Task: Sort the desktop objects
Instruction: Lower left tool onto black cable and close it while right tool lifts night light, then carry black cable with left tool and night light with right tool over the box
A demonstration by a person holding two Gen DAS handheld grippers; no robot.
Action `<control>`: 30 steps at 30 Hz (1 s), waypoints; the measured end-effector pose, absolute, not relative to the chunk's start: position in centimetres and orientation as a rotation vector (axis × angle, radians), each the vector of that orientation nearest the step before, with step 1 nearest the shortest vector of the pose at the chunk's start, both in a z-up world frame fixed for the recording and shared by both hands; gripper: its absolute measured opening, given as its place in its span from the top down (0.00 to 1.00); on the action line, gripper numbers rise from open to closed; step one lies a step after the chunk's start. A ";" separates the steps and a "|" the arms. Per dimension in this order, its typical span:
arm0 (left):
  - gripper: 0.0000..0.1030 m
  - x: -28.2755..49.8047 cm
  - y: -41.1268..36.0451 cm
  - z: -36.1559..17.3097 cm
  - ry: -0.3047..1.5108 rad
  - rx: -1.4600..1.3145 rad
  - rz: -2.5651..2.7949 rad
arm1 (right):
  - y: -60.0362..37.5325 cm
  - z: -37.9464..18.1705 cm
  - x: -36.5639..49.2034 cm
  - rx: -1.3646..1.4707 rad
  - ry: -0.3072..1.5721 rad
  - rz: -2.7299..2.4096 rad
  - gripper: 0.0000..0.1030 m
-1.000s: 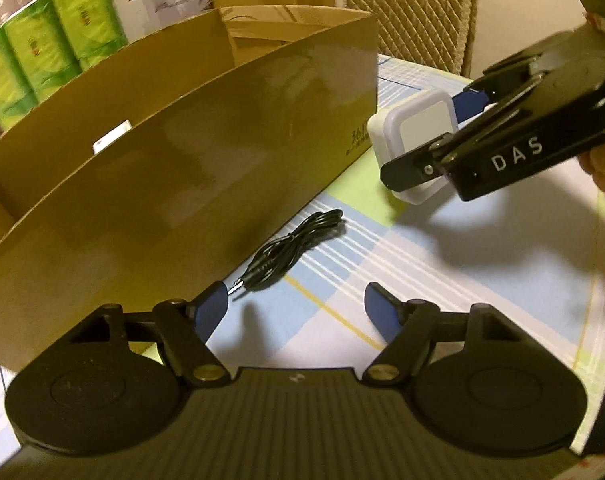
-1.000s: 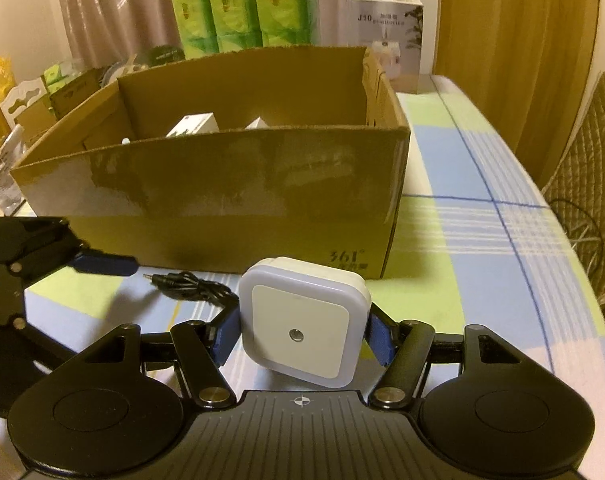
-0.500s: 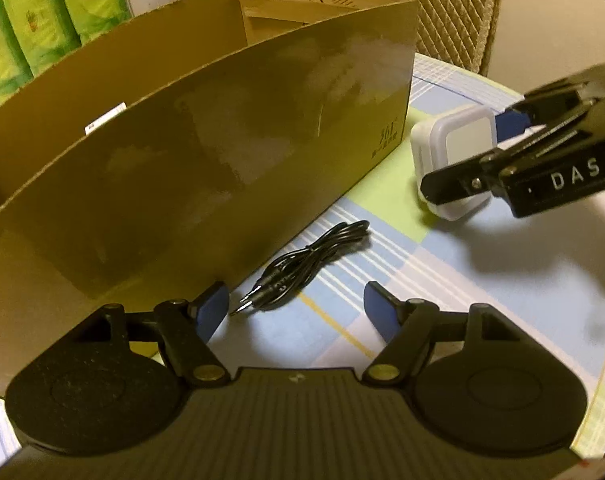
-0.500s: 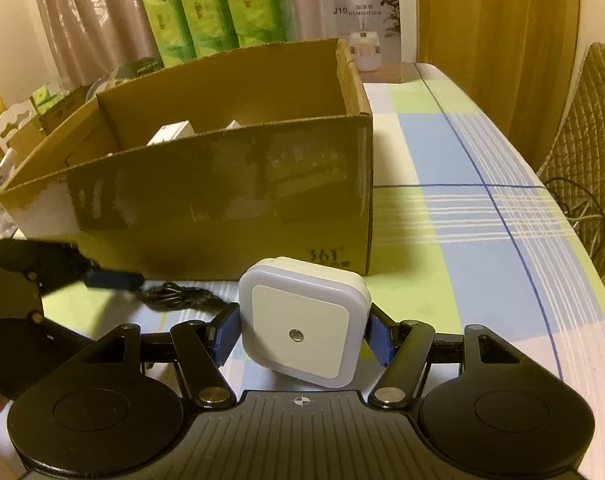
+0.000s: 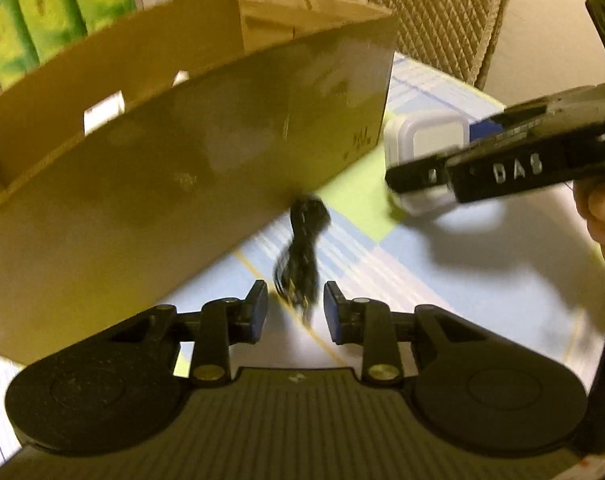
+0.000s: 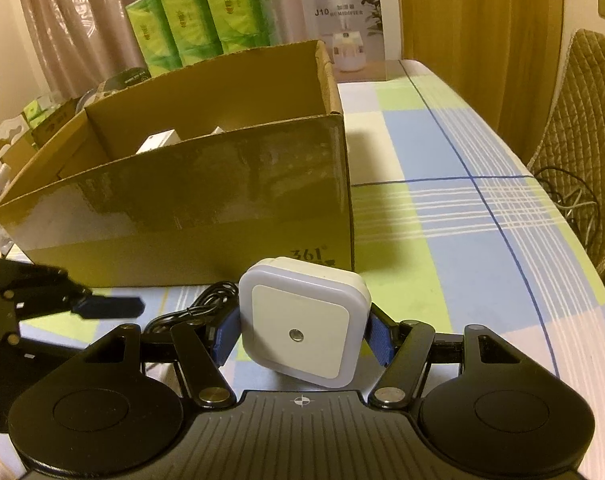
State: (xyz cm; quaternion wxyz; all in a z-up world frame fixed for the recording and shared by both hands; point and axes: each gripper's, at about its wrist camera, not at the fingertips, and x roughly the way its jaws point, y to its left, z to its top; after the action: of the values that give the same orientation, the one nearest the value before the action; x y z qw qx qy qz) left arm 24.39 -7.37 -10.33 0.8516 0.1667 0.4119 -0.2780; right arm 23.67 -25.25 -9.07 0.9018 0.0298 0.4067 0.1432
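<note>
My right gripper [image 6: 302, 334] clamps the white square night light [image 6: 302, 326] just off the checked tablecloth [image 6: 442, 208], near the cardboard box [image 6: 190, 196] corner. My left gripper [image 5: 295, 312] has just been closing around the coiled black cable [image 5: 302, 248] beside the box; whether the pads touch it yet, I cannot tell.

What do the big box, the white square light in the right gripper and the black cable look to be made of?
Box: brown corrugated cardboard, a ridged cut edge shows, with glossy tape patches on the front wall. Light: smooth white plastic, probably milky translucent at the rim, with a small metallic-looking dot in the centre. Cable: black, likely rubber or plastic sheathing; blurred here.
</note>
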 end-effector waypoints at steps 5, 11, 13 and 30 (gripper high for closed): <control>0.70 25.7 -8.5 -10.7 0.837 0.352 -0.603 | -25.3 -9.3 23.7 0.067 0.851 0.290 0.39; 0.72 26.3 -9.2 -11.7 0.878 0.334 -0.607 | -25.3 -9.3 23.4 0.076 0.852 0.315 0.40; 0.84 26.1 -8.9 -11.5 0.900 0.312 -0.590 | -25.2 -9.1 23.0 0.065 0.853 0.332 0.40; 0.82 17.9 -3.8 -10.3 0.961 0.238 -0.374 | -21.1 -10.0 19.2 -0.244 0.883 0.538 0.27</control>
State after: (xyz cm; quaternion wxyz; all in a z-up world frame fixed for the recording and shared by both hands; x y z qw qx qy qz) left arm 17.92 -3.82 -10.25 0.8631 0.1133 0.4586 -0.1783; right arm 19.16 -21.08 -10.00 0.8621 -0.1165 0.4211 0.2567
